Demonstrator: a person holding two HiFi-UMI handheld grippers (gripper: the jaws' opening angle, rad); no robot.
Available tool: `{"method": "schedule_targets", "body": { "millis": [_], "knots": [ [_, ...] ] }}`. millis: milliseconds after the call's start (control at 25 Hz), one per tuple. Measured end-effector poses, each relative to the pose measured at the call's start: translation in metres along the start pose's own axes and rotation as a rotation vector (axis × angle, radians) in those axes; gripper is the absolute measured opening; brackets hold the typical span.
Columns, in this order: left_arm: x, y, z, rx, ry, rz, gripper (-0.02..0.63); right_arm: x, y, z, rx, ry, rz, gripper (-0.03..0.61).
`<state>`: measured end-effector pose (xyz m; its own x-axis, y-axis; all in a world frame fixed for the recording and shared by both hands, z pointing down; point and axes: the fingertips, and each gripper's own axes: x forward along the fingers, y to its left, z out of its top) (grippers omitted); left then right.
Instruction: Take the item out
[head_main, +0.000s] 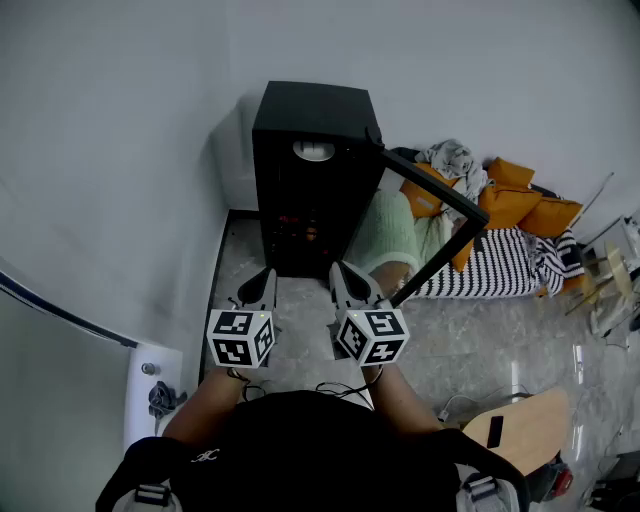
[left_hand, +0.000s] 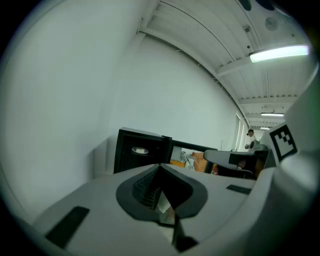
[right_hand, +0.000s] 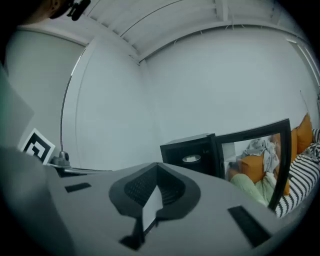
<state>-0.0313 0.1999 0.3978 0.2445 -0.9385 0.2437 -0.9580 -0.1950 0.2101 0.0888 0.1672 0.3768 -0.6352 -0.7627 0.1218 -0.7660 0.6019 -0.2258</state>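
Head view: the left claw (head_main: 266, 276) and the right claw (head_main: 342, 272) are held side by side just below centre, both pointing toward 12 o'clock at a black cabinet (head_main: 310, 190) that stands in the room's corner. Each claw is fully closed and neither touches anything. The cabinet's glass door (head_main: 440, 200) stands open toward 3 o'clock. High inside the cabinet, at 12 o'clock from the claws, sits a pale round item (head_main: 315, 150); whether it is a dish or a lamp cannot be told. The claws are short of the cabinet, over the grey floor (head_main: 300, 325). At 2 o'clock lie orange cushions (head_main: 525, 200) and a striped mattress (head_main: 500, 268).

Left gripper view: the left claw (left_hand: 161, 172) has its jaws pressed together with nothing between them. The cabinet (left_hand: 127, 155) is at 12 o'clock beyond the tips, with the pale round item (left_hand: 140, 150) in its upper part, well apart from the claw. The right claw's marker cube (left_hand: 283, 140) shows at 3 o'clock.

Right gripper view: the right claw (right_hand: 157, 172) is likewise closed and empty. The cabinet (right_hand: 187, 152) is at 1 o'clock, the pale round item (right_hand: 192, 158) inside it, and the open door (right_hand: 255, 150) at 3 o'clock.
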Motion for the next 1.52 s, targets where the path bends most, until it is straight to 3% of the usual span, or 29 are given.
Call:
{"method": "schedule_targets", "body": {
  "millis": [760, 1520],
  "knots": [
    [-0.002, 0.021, -0.007, -0.042, 0.004, -0.002, 0.008, 0.015, 0.017, -0.008, -0.007, 0.004, 0.001, 0.006],
    [0.006, 0.064, -0.013, -0.006, 0.059, -0.096, 0.008, 0.038, 0.041, -0.021, 0.019, -0.013, -0.128, 0.008]
  ]
}}
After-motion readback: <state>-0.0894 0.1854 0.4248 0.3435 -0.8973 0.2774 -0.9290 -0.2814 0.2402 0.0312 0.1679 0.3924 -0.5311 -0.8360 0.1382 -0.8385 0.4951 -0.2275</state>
